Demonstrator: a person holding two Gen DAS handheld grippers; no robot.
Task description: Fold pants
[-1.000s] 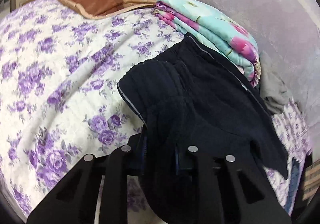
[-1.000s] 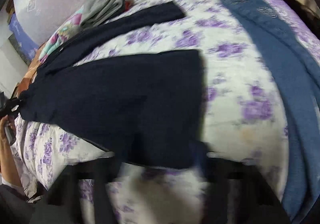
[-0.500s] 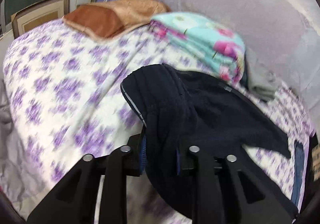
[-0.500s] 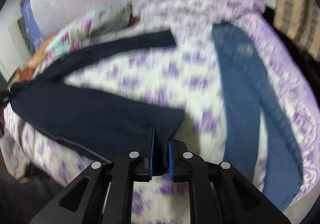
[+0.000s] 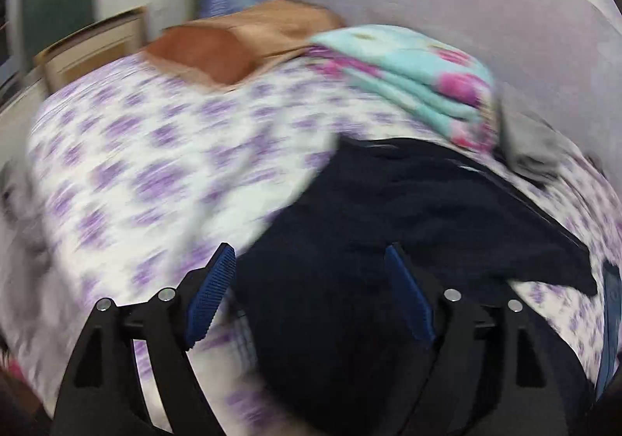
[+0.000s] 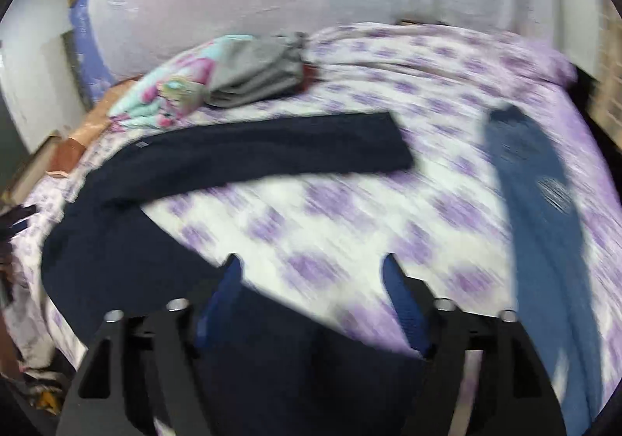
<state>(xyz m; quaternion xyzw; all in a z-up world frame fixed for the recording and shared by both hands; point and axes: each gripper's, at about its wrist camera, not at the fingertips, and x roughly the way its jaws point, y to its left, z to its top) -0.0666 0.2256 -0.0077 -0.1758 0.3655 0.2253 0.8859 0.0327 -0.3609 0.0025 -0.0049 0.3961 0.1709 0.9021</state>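
- The navy pants [image 6: 248, 160] lie spread on the purple-flowered bedspread [image 6: 350, 241], waist end at the bed's near-left edge, one leg stretched toward the middle and the other lying along the near edge.
- Both tools have just been opening. The left gripper [image 5: 309, 296] stands with its blue pads apart over the bunched waist, cloth below them but not pinched.
- The right gripper [image 6: 311, 300] is likewise spread wide, with the near leg's dark cloth under it and nothing clamped.
- I'd say a drag or lay-down has just ended with a release; next, one leg needs taking by its hem and laying onto the other.
- A blue pair of jeans [image 6: 544, 222] waits toward the right edge.
- A small pale tag shows on the pants; I can't read it.
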